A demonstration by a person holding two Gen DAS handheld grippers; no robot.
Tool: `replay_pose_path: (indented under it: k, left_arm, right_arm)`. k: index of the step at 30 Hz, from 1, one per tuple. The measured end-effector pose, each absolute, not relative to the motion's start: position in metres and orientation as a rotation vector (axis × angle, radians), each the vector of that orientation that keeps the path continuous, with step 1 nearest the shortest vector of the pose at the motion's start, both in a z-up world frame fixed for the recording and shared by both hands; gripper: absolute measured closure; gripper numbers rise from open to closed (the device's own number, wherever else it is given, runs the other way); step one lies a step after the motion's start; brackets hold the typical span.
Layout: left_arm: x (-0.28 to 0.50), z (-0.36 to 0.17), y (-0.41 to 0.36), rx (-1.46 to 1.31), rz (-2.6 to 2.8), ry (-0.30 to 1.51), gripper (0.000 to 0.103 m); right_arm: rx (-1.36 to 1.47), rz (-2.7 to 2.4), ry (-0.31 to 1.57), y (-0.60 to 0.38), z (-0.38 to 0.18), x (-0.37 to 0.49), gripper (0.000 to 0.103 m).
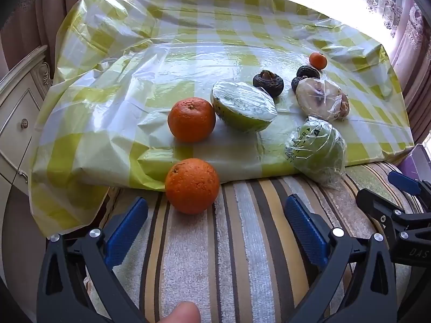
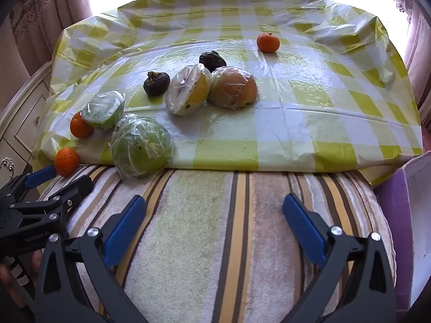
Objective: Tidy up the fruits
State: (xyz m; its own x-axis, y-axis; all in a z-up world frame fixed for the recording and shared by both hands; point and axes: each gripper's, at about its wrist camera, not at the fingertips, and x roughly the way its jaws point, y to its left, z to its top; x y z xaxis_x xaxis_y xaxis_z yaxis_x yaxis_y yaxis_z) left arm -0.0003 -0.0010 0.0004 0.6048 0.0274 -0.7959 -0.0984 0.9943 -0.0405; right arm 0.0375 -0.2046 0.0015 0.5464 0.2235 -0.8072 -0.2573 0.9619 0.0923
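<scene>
An orange (image 1: 191, 185) (image 2: 66, 161) lies on the striped towel (image 1: 242, 242) just ahead of my open, empty left gripper (image 1: 215, 228). A second orange (image 1: 191, 119) (image 2: 79, 126) sits on the green-checked cloth (image 1: 215, 40) beside a wrapped green fruit half (image 1: 243, 106) (image 2: 103, 110). Another wrapped green half (image 1: 317, 152) (image 2: 141, 146) lies at the cloth's front edge. Two wrapped yellowish halves (image 2: 188, 92) (image 2: 233, 87), dark dried fruits (image 1: 268, 80) (image 2: 156, 82) (image 2: 212, 59) and a small orange (image 1: 317, 60) (image 2: 268, 42) lie farther back. My right gripper (image 2: 215, 228) is open and empty over the towel.
A purple box (image 2: 398, 215) stands at the right edge of the towel. A cream cabinet with drawers (image 1: 18, 107) is on the left. Curtains and a bright window are behind the table.
</scene>
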Motion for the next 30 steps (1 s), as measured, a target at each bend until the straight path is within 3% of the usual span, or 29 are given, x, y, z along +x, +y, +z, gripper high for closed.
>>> replay_pose_path:
  k: [30]
  left_arm:
    - [-0.0015, 0.0025, -0.0035, -0.082, 0.102, 0.917, 0.004]
  right_arm:
    - [-0.027, 0.288, 0.924, -0.2091, 0.0004, 0.0320, 0.001]
